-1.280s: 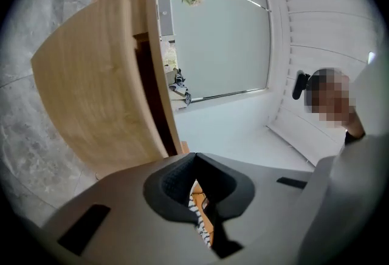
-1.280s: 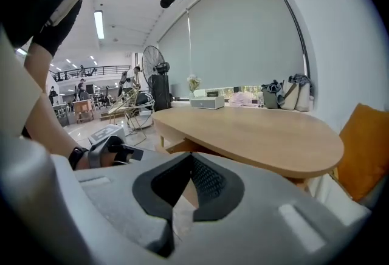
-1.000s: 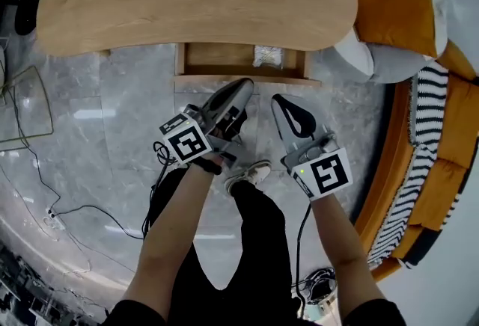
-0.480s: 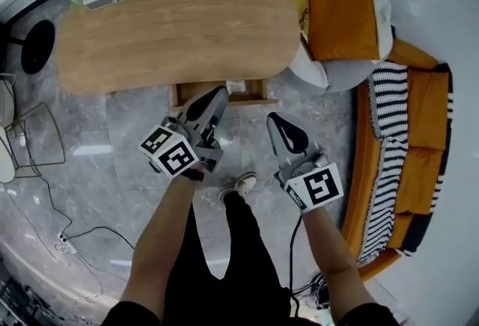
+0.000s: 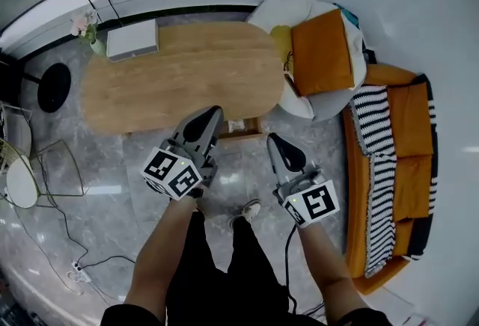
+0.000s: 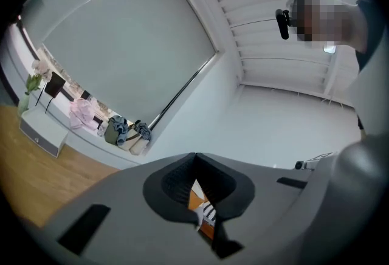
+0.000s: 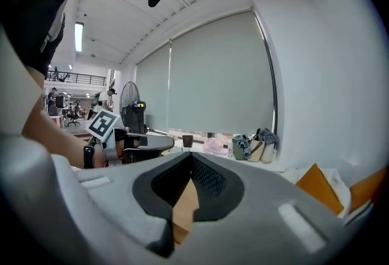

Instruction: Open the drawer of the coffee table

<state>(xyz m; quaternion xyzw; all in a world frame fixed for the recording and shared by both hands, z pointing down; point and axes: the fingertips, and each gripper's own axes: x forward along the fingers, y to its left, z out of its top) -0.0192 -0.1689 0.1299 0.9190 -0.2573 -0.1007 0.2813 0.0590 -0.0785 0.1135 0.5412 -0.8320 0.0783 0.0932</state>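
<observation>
The oval wooden coffee table stands on the grey marble floor. Its drawer juts out from the near edge, pulled open, with a small pale item inside. My left gripper is held high in front of the table's near edge, its jaws shut on nothing. My right gripper hovers beside it, right of the drawer, also shut and empty. In the left gripper view the left gripper points level at a wall and window blind. In the right gripper view the right gripper points across the room.
A white box and a flower vase sit at the table's far left. An orange cushion and a curved orange sofa lie to the right. A wire side table, black stool and floor cables are left.
Both grippers have risen away from the open drawer, and the table now looks smaller and farther below. The left gripper has rolled. Both stay shut.
</observation>
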